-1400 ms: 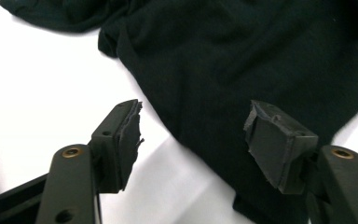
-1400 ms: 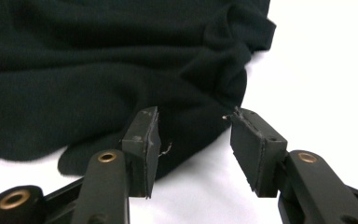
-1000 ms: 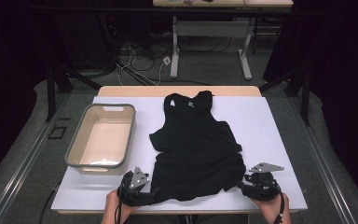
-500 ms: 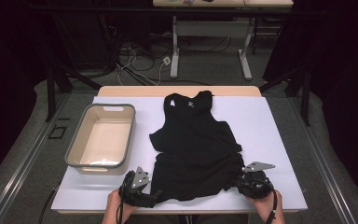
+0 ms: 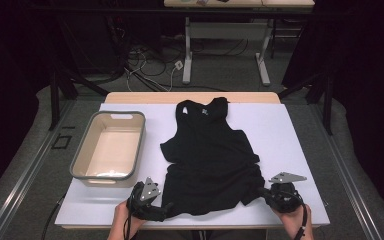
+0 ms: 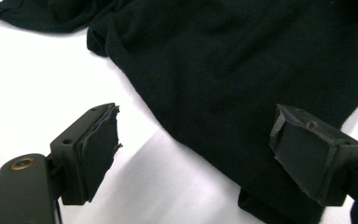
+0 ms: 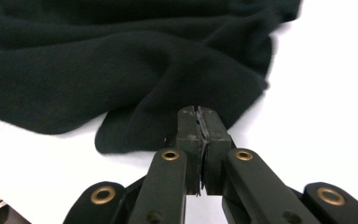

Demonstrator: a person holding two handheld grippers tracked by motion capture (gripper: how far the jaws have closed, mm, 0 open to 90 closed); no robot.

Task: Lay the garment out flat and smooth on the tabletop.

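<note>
Right hand-held gripper just closed on tank top hem | left open

The left gripper sits at seven o'clock, jaws spread wide. The right gripper at five o'clock has just closed, jaws pressed together.

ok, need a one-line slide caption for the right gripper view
Right gripper closed at the hem of a black tank top lying rumpled on the white table.
</note>
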